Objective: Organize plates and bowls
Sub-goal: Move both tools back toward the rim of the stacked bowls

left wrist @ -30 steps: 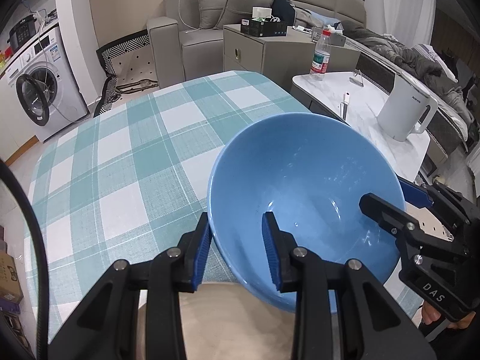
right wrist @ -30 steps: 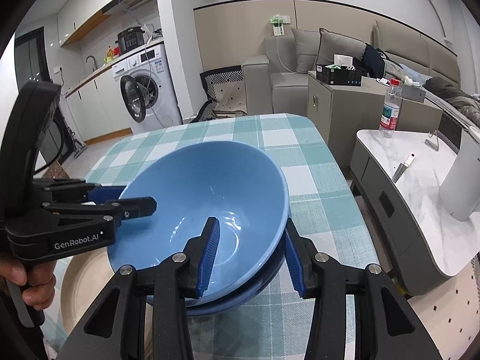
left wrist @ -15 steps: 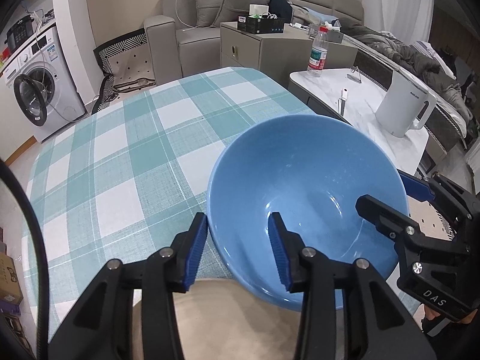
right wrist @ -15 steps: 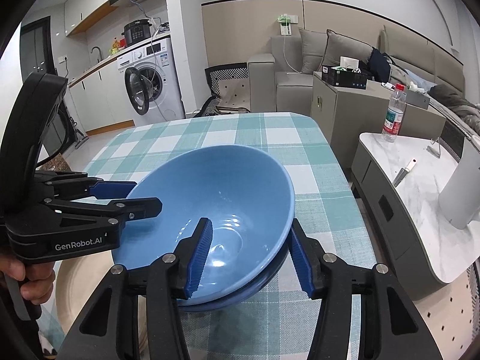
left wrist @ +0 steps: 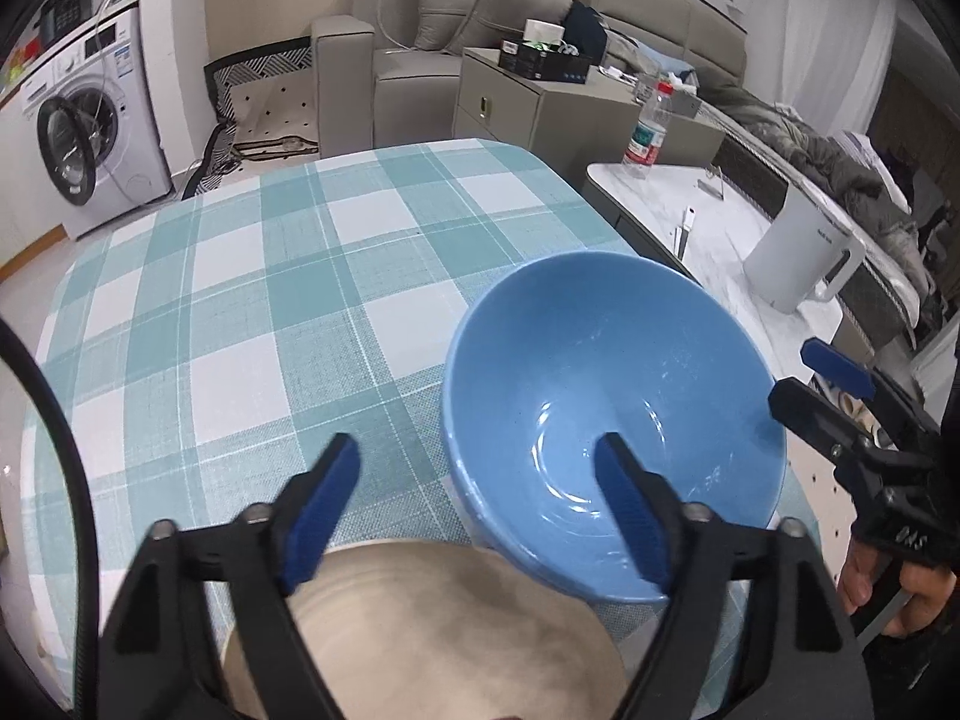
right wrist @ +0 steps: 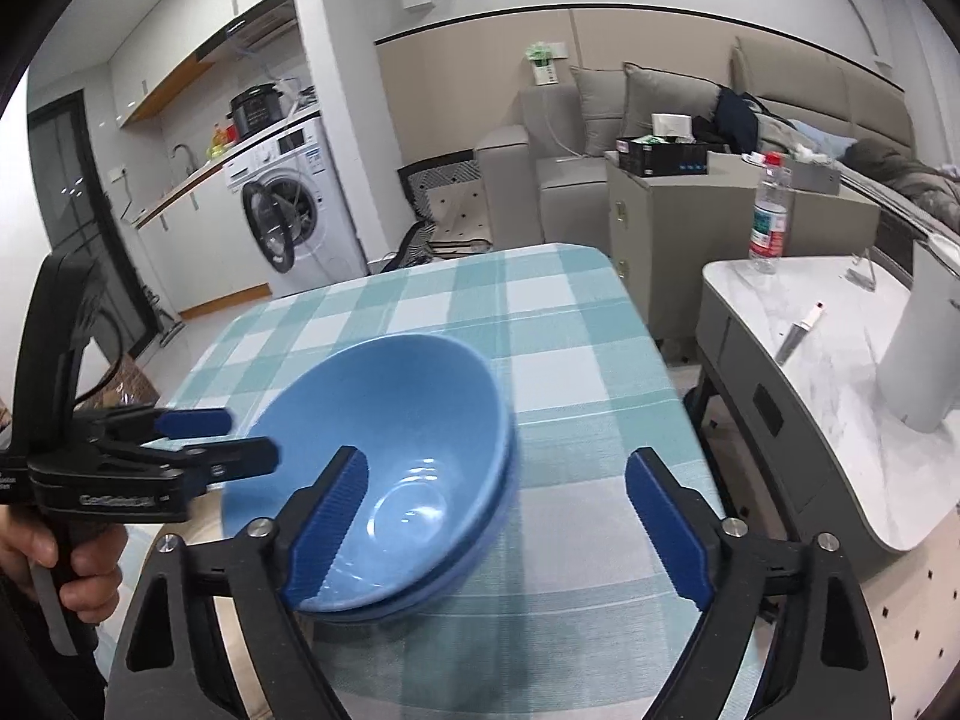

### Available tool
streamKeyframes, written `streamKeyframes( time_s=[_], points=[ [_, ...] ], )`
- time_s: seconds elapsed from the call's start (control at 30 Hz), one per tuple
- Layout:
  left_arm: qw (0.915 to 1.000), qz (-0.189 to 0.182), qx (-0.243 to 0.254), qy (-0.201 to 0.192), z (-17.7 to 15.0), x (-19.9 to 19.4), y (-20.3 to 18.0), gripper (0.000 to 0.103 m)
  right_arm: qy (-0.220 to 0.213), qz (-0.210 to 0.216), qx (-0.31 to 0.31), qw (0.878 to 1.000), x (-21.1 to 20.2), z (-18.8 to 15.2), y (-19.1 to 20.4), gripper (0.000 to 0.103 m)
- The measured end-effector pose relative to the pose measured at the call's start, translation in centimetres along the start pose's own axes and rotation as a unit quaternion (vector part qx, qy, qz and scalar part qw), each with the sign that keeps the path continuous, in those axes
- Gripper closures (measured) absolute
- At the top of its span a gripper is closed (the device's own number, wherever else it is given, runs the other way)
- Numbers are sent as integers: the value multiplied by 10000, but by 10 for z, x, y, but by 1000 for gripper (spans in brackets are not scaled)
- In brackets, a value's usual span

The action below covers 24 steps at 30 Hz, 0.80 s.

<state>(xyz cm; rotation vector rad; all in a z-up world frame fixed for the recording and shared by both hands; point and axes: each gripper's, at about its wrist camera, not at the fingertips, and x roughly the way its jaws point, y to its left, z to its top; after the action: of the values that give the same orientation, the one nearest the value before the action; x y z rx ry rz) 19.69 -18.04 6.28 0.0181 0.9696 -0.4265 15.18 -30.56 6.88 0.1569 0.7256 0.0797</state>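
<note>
**Both grippers letting go of the nested blue bowl**

The left gripper (left wrist: 480,510) has its jaws opening wide, and the near rim of the blue bowl (left wrist: 606,414) sits between the fingers with neither pad pressing on it. The bowl lies ahead of this gripper and a little toward its right finger, on the checked tablecloth (left wrist: 252,312). Just under the fingers, nearer than the bowl, lies the beige plate (left wrist: 432,624).

Over on the other side, the right gripper (right wrist: 498,522) is opening too. Its left finger (right wrist: 330,516) reaches over the bowl's rim, its right finger stands well clear on the cloth side. From here a second bowl (right wrist: 474,546) shows beneath the first, its rim peeking out below: the top bowl looks nested, slightly tilted toward this gripper's left.

By my reading the step in hand is the release. To do it well, let the jaws spread fully before either hand draws back, and lift each inner finger up and out over the rim rather than dragging it sideways, or the top bowl may get tipped out of its seat. Keep the left fingers off the plate on the way back.
</note>
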Motion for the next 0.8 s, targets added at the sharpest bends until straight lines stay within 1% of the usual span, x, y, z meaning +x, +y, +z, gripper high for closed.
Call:
streamKeyframes(
  time_s=[0.07,0.1,0.2,0.3,0.4,0.6,0.8],
  points=[
    [9999,-6,-97,-62,-2,-2,4,12,16,9,94,10000,-1,1,-10,8],
    [9999,12,-144,-72,-4,-2,6,9,19,1,146,9999,-3,1,-15,3],
    [9996,77,-273,-46,-7,-1,10,8,-7,-6,290,9996,-6,2,-26,2],
    [9992,91,-369,-129,-10,-3,11,0,61,89,317,9994,-7,1,-32,1],
    [9984,83,-495,-262,-11,-6,13,0,97,70,314,9994,-6,0,-32,1],
    [9973,52,-684,-265,-13,-3,14,0,228,167,291,9992,2,-4,-29,1],
    [9969,73,-745,-227,-14,5,13,0,441,179,340,9983,18,-11,-30,1]
  ],
)
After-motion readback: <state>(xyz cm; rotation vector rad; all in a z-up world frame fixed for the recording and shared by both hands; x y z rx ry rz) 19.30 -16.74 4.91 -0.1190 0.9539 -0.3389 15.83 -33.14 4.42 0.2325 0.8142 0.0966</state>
